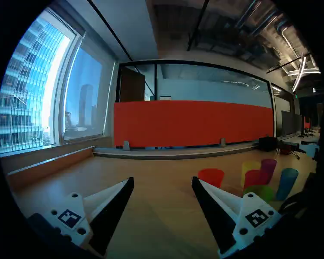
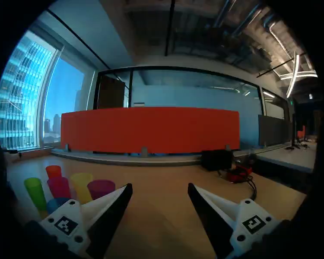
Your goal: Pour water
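Several coloured plastic cups stand grouped on a wooden table. In the left gripper view they sit to the right: a red cup, a yellow cup, a purple cup, a blue cup and a green cup. My left gripper is open, empty, left of them. In the right gripper view the cups stand at the left: a green cup, a red cup, a yellow cup and a purple cup. My right gripper is open and empty, right of the group.
An orange divider panel runs along the table's far edge. Tall windows line the left side. A black box and a red object with cables lie at the right of the table. Bare tabletop stretches ahead of both grippers.
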